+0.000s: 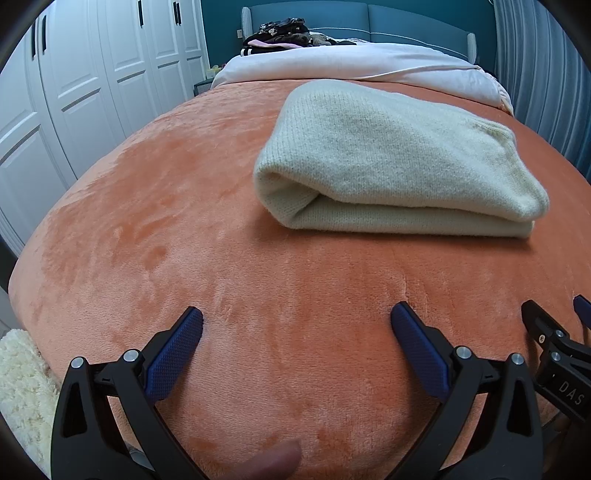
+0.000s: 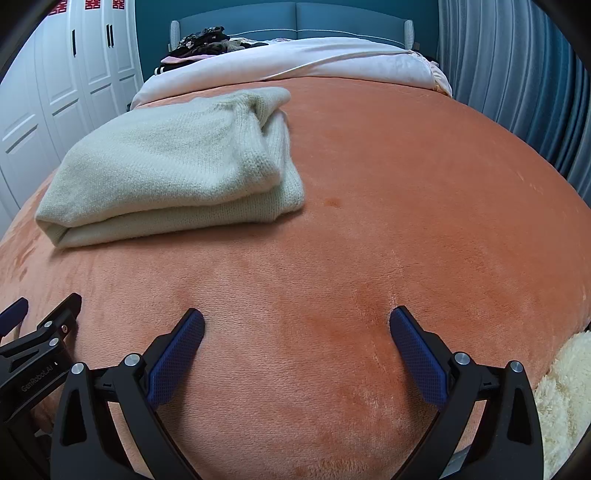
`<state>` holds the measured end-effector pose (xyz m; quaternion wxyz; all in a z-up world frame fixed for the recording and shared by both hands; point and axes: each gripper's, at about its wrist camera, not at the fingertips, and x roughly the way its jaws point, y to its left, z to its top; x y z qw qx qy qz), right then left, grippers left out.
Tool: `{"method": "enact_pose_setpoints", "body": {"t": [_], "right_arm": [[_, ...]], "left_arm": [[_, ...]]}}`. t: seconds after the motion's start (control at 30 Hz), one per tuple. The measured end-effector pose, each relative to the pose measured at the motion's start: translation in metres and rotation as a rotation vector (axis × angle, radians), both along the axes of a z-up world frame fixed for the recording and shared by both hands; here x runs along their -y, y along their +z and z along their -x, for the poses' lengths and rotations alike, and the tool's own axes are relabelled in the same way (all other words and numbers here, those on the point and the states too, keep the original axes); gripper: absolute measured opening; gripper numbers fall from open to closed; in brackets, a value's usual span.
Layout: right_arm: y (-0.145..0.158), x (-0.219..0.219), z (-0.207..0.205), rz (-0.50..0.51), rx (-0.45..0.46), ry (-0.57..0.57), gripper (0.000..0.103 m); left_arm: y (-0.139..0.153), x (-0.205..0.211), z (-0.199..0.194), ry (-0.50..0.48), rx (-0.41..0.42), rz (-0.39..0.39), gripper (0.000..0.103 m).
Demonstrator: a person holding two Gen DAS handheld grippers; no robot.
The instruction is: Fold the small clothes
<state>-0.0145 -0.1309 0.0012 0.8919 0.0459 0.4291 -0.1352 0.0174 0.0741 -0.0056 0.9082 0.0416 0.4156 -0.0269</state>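
Note:
A cream knitted sweater (image 1: 399, 162) lies folded in a thick bundle on the orange blanket (image 1: 184, 221); in the right wrist view the sweater (image 2: 170, 170) sits at the upper left. My left gripper (image 1: 297, 317) is open and empty, low over the blanket, well short of the sweater's near edge. My right gripper (image 2: 297, 319) is also open wide with nothing between its fingers, hovering over bare blanket (image 2: 406, 203) to the right of the sweater. Each gripper shows at the edge of the other's view: the right gripper (image 1: 554, 325) and the left gripper (image 2: 44, 314).
A white duvet (image 1: 351, 62) is bunched at the head of the bed, with dark clothes (image 1: 280, 35) piled behind it. White wardrobe doors (image 1: 74, 92) stand on the left, a grey curtain (image 2: 517, 74) on the right. A fluffy cream rug (image 1: 22, 387) lies beside the bed.

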Motion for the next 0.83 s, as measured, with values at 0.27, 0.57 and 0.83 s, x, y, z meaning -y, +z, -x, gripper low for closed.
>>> {"method": "enact_pose_setpoints", "body": {"t": [0.27,0.57,0.83], "right_arm": [[-0.0001,0.0004,0.0001,0.001,0.000,0.000,0.098],[-0.0002,0.0004,0.0002,0.001,0.000,0.000,0.098],[-0.0002,0.0003,-0.0001,0.002,0.000,0.000,0.098]], "left_arm": [[-0.0007,0.0008,0.0003,0.000,0.001,-0.002,0.098],[-0.0017,0.0026,0.0009,0.001,0.003,-0.002,0.098],[-0.0020,0.0028,0.0013,0.002,0.003,-0.002,0.098]]}}
